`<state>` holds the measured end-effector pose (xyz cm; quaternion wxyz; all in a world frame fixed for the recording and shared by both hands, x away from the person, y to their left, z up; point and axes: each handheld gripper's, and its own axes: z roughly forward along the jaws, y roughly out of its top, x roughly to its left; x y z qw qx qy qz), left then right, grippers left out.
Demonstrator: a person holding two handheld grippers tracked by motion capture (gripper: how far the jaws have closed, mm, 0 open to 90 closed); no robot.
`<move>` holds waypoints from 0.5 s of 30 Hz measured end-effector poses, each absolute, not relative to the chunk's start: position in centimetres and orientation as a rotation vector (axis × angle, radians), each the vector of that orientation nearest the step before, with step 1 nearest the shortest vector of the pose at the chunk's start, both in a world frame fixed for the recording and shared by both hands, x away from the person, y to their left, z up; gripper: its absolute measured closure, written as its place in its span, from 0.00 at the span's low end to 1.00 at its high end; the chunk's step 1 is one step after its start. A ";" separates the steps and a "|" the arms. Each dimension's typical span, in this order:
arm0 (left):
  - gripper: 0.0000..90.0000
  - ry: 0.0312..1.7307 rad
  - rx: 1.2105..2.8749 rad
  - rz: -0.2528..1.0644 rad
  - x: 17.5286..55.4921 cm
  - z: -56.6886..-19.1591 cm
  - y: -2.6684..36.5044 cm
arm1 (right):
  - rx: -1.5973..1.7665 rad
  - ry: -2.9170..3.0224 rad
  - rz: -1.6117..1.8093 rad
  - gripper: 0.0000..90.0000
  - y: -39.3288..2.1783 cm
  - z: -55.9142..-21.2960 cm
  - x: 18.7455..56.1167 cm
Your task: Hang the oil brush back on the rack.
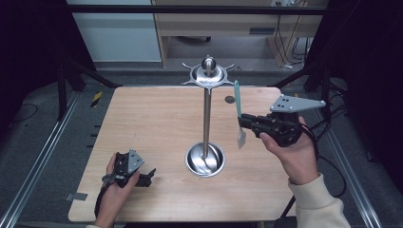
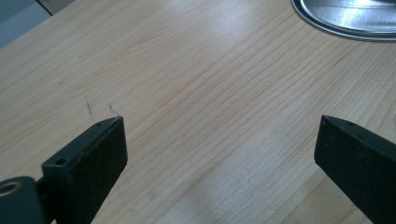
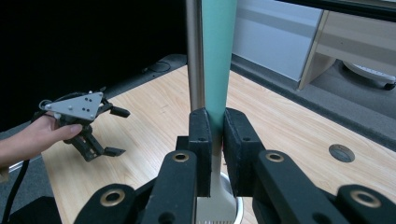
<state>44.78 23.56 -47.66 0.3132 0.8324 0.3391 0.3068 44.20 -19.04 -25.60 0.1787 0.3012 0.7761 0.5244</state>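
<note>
- Right gripper [image 1: 248, 122] is up in the air on the right side of the table, jaws clamped shut on a teal-handled spatula [image 1: 239, 112]. Handle points up, white blade hangs down under the jaws. In the right gripper view you can see the teal handle [image 3: 217, 56] squeezed tight btw the two black pads, blade end poking out below.
- Left gripper [image 1: 142, 178] is resting low on the wooden table [image 1: 152, 123] near the front-left, jaws wide apart w/ nothing in them. Left gripper view has just bare wood grain between them, plus the edge of the stand's base [image 2: 348, 18] top right.
- Step in hand, imo: spatula is picked up and being carried toward the metal hanging stand [image 1: 206, 114] in the middle. Round dished base, tall pole, ring of hooks [image 1: 207, 76] at the top.
- Next move prob needs the handle end lifted to hook height and lined up w/ one hook. Can't tell if the handle has a hole, it's too small to see. Pole is just beside the spatula, so watch for knocking it.
- Surface: light wood tabletop w/ a small round grommet [image 1: 230, 99] near the far edge, otherwise uncluttered.
- Room: dark frame rails either side, grey floor, a light wood cabinet [image 1: 228, 23] and cables behind.
</note>
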 end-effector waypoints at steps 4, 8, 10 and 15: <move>0.02 0.894 2.196 0.809 44.8 -47.7 23.6 | 0.850 2.193 1.494 0.91 -18.7 -25.7 44.5; 0.02 0.891 2.198 0.808 44.8 -47.7 23.5 | 0.852 2.193 1.498 0.91 -18.6 -25.9 44.7; 0.02 0.892 2.196 0.809 44.8 -47.7 23.5 | 0.853 2.192 1.500 0.91 -18.6 -26.0 44.8; 0.02 0.894 2.196 0.808 44.8 -47.7 23.6 | 0.854 2.194 1.484 0.91 -18.9 -25.8 44.5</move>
